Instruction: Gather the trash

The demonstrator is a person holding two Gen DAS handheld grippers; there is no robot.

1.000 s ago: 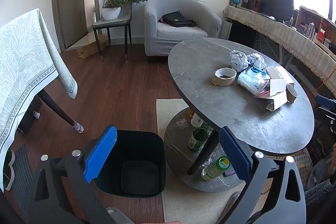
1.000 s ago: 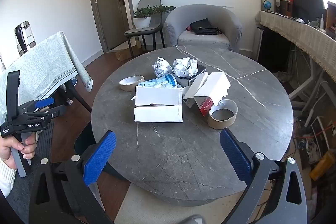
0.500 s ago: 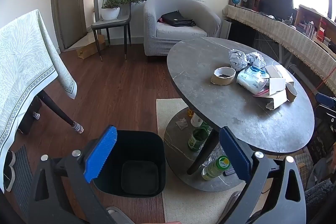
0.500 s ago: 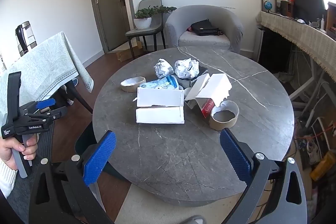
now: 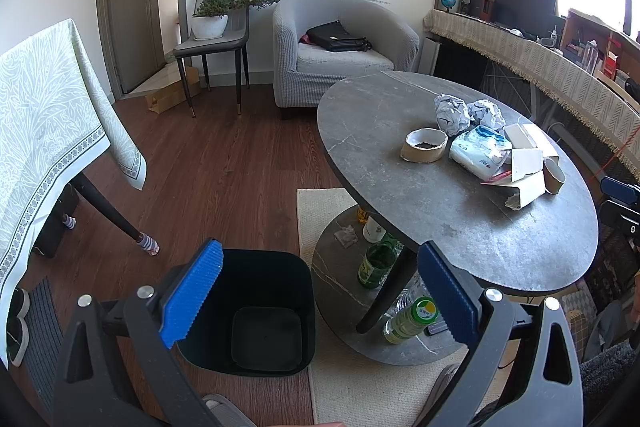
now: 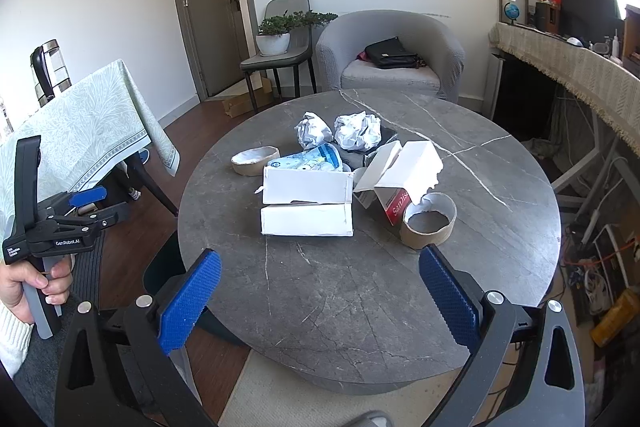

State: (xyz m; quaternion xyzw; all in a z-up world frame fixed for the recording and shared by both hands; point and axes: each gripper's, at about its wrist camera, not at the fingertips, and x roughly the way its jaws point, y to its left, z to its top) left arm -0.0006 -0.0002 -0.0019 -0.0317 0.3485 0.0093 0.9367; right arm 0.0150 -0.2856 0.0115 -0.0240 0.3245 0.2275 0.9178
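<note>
The left gripper [image 5: 318, 293] hangs with its blue pads wide apart over a dark bin [image 5: 256, 311] on the wood floor, just beside the round grey table [image 5: 480, 227]. Near the table's far right edge lie two paper balls [image 5: 468, 113], a tape roll [image 5: 425, 145], a plastic packet [image 5: 478, 151] and white boxes [image 5: 526, 167] (crowded together). Bottles [image 5: 376, 263] stand on its lower shelf.

Stone, paper, plastic and wood

The round surface [image 6: 360, 287] looks like grey stone, matt, with thin white cracks. On it lie crumpled paper balls [image 6: 357, 131], smooth white card boxes [image 6: 307, 221], a shiny plastic bag [image 6: 310, 159] and rough brown card rings [image 6: 429, 225]. The bin [image 5: 256, 311] is dark smooth plastic. The floor [image 5: 224, 163] is glossy brown wood. The fingers [image 6: 188, 301] have bumpy blue pads.
</note>
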